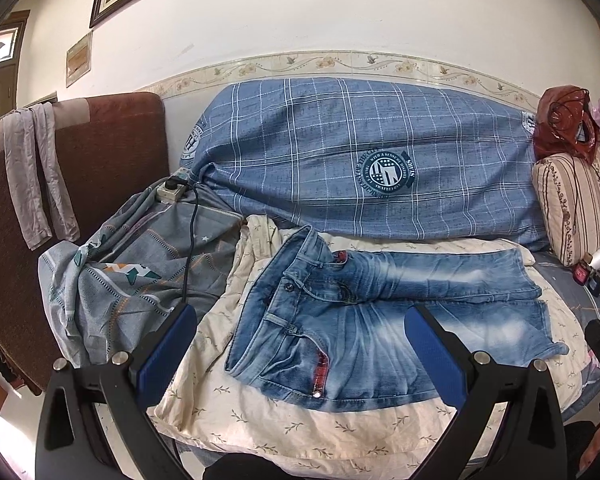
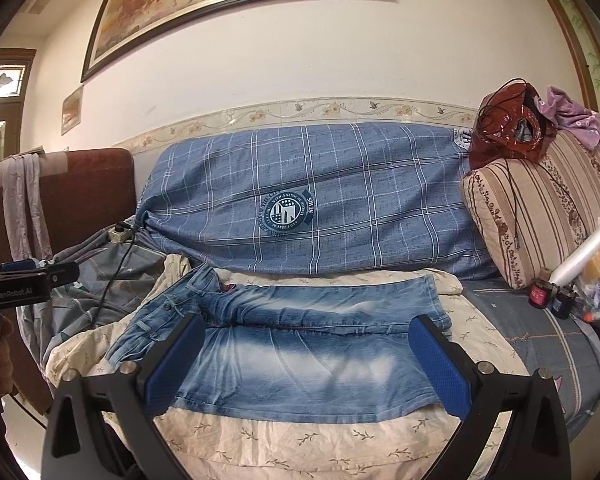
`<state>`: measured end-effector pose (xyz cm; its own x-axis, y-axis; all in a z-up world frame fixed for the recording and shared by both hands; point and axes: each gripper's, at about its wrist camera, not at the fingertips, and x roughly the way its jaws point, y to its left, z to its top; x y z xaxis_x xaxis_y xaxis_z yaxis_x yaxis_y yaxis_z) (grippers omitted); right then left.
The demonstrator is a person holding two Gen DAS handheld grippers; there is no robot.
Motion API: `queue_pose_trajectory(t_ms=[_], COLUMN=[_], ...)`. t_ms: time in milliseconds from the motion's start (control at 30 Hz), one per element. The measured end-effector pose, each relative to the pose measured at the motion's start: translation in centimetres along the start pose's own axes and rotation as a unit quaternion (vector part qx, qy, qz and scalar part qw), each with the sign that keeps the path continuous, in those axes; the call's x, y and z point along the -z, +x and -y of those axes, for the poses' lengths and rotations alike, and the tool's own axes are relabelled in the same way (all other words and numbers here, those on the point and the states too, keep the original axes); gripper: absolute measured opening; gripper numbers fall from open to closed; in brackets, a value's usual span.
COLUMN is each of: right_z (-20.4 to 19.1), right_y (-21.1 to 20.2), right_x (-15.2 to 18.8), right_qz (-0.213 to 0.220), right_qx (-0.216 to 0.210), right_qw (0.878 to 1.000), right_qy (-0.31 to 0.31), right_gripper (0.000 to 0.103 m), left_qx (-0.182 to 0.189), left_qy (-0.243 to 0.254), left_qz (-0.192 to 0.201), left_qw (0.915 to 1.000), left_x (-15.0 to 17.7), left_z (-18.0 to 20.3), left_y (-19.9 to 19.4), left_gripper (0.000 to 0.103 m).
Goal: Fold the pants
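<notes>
Lying flat on the cream sheet (image 2: 300, 436), the denim pants (image 1: 380, 332) run left-right, waistband left, cuffs right. Left gripper (image 1: 300, 344) sits nearer the waistband, right gripper (image 2: 306, 354) nearer the cuffs. Both spread wide, empty, hovering on the near side.

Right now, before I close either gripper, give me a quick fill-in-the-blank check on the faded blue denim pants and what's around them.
1. The faded blue denim pants lie on a cream sheet printed with small ____.
2. Both the left gripper and the right gripper have their blue pads ____.
3. The pants' waistband points toward the ____ armchair.
4. A black cable runs from the white ____.

Missing words: leaves; open; brown; power strip
</notes>
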<state>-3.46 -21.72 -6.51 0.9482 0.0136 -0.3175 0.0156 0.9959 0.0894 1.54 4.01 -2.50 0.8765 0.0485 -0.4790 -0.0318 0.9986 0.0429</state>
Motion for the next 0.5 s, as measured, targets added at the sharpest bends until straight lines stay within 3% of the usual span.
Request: queue_pose_trajectory(t_ms=[500], right_z=[0.26], right_y=[-0.2], right_x=[0.07], right_qz=[-0.002], right_qx=[-0.005], right_qw=[1.0], right_qy=[0.001], right_gripper=[0.103], left_qx=[0.002], left_qy=[0.013], left_qz=[0.002], left_qw=[0.9999], left_x=[-0.07], left_z=[0.79], left_y=[-0.46], left_gripper=[0.103])
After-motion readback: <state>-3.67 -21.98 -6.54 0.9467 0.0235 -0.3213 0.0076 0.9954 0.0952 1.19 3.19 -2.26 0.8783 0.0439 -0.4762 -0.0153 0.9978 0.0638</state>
